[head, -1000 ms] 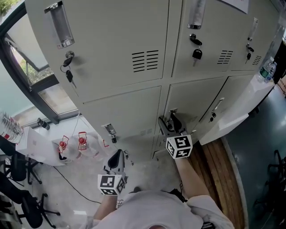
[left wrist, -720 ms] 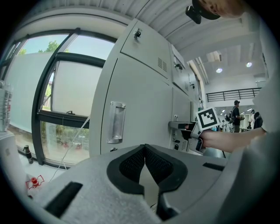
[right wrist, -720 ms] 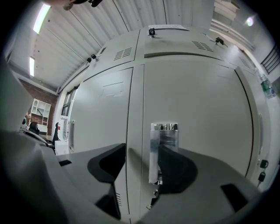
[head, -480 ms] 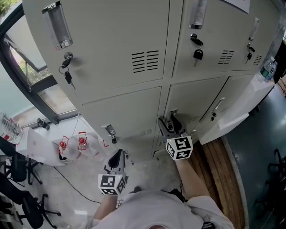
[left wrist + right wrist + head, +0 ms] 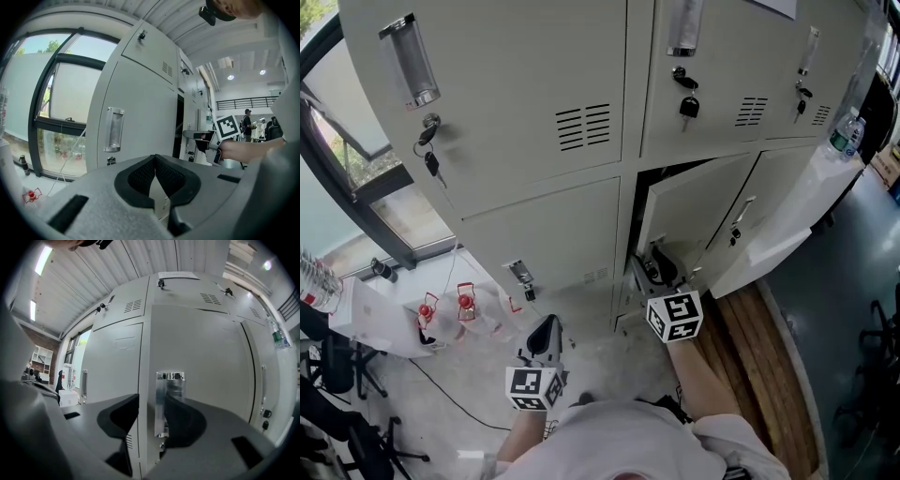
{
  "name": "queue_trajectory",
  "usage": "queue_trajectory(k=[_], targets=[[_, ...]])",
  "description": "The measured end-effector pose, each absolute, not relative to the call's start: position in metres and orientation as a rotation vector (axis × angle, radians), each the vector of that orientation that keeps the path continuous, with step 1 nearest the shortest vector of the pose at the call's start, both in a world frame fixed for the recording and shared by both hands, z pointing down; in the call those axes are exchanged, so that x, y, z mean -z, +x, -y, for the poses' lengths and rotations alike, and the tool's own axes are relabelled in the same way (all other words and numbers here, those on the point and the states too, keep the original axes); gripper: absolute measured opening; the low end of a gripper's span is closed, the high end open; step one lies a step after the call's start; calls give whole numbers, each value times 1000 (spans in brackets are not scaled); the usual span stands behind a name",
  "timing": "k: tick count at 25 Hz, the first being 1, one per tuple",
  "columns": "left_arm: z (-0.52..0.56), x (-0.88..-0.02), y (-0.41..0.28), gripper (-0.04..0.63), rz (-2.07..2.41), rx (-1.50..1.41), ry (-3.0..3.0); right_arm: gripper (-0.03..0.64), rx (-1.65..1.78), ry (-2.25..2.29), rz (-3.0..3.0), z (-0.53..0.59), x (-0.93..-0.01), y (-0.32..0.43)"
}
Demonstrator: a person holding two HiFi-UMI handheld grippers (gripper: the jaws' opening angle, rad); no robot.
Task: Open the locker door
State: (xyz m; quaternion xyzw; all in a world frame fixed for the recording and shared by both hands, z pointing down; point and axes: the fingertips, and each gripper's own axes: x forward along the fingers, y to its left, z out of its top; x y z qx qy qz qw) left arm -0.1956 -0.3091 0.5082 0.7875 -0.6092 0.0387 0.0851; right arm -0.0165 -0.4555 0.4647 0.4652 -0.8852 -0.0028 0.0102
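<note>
Task's thing: the locker door (image 5: 689, 211), lower row, second from the left, straight in front of the right tool (image 5: 656, 265).
Door now: ajar, with a dark gap along its top and left edge.
Handling: a thin sheet-metal door, likely light and stiff. It should swing freely on hinges that seem to sit at its right side. The paint looks smooth and would be slippery on the flat face.
Where to hold: the chrome pull handle (image 5: 169, 401) near the free left edge. A grip there gives the most leverage and something the pads can bite on.
Right tool: the jaws are closing with the handle between them. The right pad lies against it, and a strip of door shows between the left pad and the handle, so it is not yet clenched.
Left tool (image 5: 154, 164): jaws pressed together on nothing, held low and well apart from the lockers.
Change from earlier frame: the door was flush and shut, and now its left edge stands out from the frame.
</note>
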Motion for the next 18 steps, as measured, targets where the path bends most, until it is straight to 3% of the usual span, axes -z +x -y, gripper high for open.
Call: queue_trajectory(k=[5,18], targets=[[302,-509,-186,8,1796,-116,2362,115,13,1494,2739,445,-465,1],[287,-510,-162,9,1732,-120,2406,129,23,1562,2702,411,-466,35]])
